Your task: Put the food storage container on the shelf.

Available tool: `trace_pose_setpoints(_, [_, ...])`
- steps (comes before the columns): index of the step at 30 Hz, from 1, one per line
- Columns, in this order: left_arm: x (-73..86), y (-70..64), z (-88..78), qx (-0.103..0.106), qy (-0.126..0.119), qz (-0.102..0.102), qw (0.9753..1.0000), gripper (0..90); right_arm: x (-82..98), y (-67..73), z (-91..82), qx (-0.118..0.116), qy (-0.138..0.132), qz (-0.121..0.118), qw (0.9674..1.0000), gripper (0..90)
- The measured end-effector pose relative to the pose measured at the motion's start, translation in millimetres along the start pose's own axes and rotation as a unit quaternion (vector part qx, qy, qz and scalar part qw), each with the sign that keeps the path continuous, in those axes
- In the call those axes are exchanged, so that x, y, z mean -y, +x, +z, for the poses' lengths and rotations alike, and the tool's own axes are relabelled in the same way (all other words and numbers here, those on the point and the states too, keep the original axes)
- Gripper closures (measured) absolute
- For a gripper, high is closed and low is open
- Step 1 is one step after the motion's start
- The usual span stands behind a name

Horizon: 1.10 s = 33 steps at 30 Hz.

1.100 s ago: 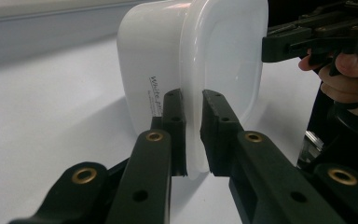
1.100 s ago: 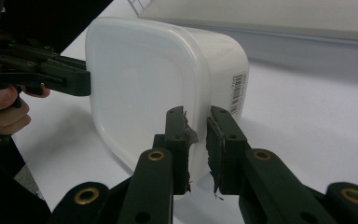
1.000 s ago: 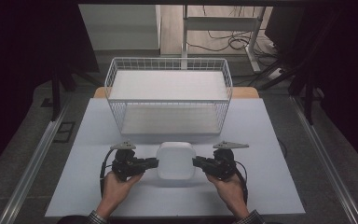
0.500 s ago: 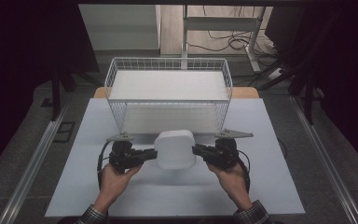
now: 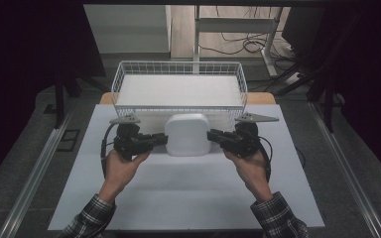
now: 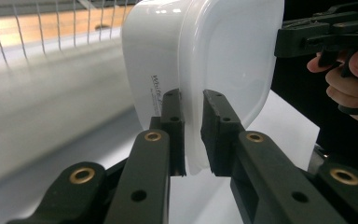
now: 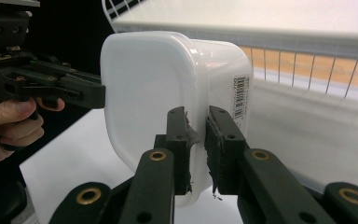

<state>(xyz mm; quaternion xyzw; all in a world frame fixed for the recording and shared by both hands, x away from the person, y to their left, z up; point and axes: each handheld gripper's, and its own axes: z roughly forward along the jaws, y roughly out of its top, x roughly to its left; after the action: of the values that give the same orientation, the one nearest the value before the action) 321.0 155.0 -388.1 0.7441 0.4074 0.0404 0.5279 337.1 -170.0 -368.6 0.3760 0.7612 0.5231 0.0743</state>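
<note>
Between the two grippers, a white plastic tub (image 5: 187, 134) is hanging clear of the white table (image 5: 178, 198), just in front of the wire basket (image 5: 178, 69). The left gripper (image 5: 161, 140) is pinching the tub's rim on one side and the right gripper (image 5: 212, 136) is pinching the opposite side, each pair of jaws nearly closed with only the thin lip between the pads. Gripping both edges at once is probably keeping the tub level and stopping it from swinging, since a single pinch on such a thin rim would let it tip. In the left gripper view the tub (image 6: 200, 70) is showing small print on its side wall, and in the right gripper view it (image 7: 168, 88) is showing a barcode label. Whether anything is sitting inside the tub cannot be told from these angles. The basket appears to be holding nothing but a pale flat liner, so it is likely waiting to receive the tub.
</note>
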Motion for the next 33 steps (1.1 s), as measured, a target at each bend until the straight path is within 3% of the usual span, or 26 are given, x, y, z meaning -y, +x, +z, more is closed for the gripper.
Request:
trace_pose_setpoints(12, [-60.6,2.3,-21.1,-0.019,-0.022,0.015,0.9995,80.0,-62.5,1.3,0.4,-0.001,-0.031,-0.016,0.9994,78.9])
trace_pose_setpoints(20, [-95.7,11.0,-27.1,-0.030,-0.025,0.018,0.9991,79.9,-100.5,-1.3,7.7,0.009,-0.039,-0.017,0.9991,78.6])
trace_pose_setpoints(33, [-118.0,40.0,-5.1,-0.044,0.001,-0.011,0.9990,78.5,-121.0,-24.1,35.5,0.029,-0.015,0.016,0.9994,77.9])
